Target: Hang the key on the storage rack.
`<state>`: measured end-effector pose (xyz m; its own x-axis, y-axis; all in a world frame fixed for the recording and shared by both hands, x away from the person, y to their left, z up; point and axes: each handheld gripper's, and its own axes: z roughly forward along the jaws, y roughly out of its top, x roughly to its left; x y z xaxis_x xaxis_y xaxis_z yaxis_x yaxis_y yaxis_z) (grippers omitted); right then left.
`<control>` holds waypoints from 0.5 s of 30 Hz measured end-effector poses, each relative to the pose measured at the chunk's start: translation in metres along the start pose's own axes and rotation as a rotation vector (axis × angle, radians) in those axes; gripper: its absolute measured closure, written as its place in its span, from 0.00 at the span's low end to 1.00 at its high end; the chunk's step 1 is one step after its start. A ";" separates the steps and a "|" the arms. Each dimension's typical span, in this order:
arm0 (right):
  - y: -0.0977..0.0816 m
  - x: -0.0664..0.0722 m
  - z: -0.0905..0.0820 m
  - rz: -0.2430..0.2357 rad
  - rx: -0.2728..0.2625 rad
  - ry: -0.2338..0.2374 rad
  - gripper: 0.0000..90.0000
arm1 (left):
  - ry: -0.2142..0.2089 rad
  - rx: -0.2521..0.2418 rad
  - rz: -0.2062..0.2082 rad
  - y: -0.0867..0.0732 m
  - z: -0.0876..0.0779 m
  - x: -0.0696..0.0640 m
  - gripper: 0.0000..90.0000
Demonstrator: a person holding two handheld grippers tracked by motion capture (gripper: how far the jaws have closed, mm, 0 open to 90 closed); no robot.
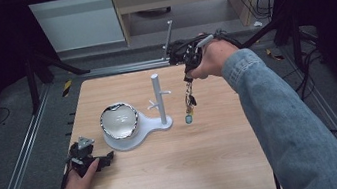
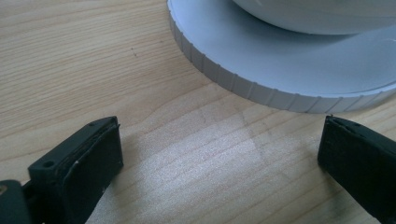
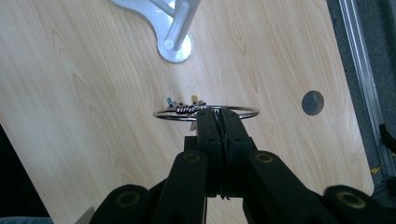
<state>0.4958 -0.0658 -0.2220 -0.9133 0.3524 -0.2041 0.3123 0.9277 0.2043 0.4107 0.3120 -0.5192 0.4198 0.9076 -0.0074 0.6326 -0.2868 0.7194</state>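
Right tool (image 3: 217, 122) clamped shut on the key ring (image 3: 205, 113), keys (image 1: 189, 105) dangling above the counter (image 1: 208, 169) just right of the peg stand (image 1: 159, 98). Carry step. Next: thread ring over a peg. Left tool (image 2: 219, 154) wide open, empty, parked beside the stand base (image 2: 261, 70).

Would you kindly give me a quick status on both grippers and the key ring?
Right gripper shut on key ring, raised above table. Left gripper open, empty. White peg stand beside the ring.
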 end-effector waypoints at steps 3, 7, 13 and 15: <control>0.003 0.001 -0.001 -0.007 -0.005 -0.001 0.99 | 0.000 0.000 -0.002 0.000 0.000 0.000 0.00; 0.008 0.003 -0.002 -0.012 -0.002 0.001 0.99 | 0.000 -0.001 -0.003 0.000 0.000 0.000 0.00; 0.013 0.003 -0.003 -0.020 -0.013 0.004 0.99 | 0.000 -0.001 -0.003 0.000 0.000 0.000 0.00; 0.014 0.004 -0.003 -0.018 -0.013 0.003 0.99 | 0.000 -0.001 -0.003 0.000 0.000 0.000 0.00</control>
<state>0.4961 -0.0521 -0.2168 -0.9195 0.3353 -0.2050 0.2925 0.9323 0.2127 0.4106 0.3118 -0.5193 0.4178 0.9085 -0.0094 0.6333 -0.2838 0.7200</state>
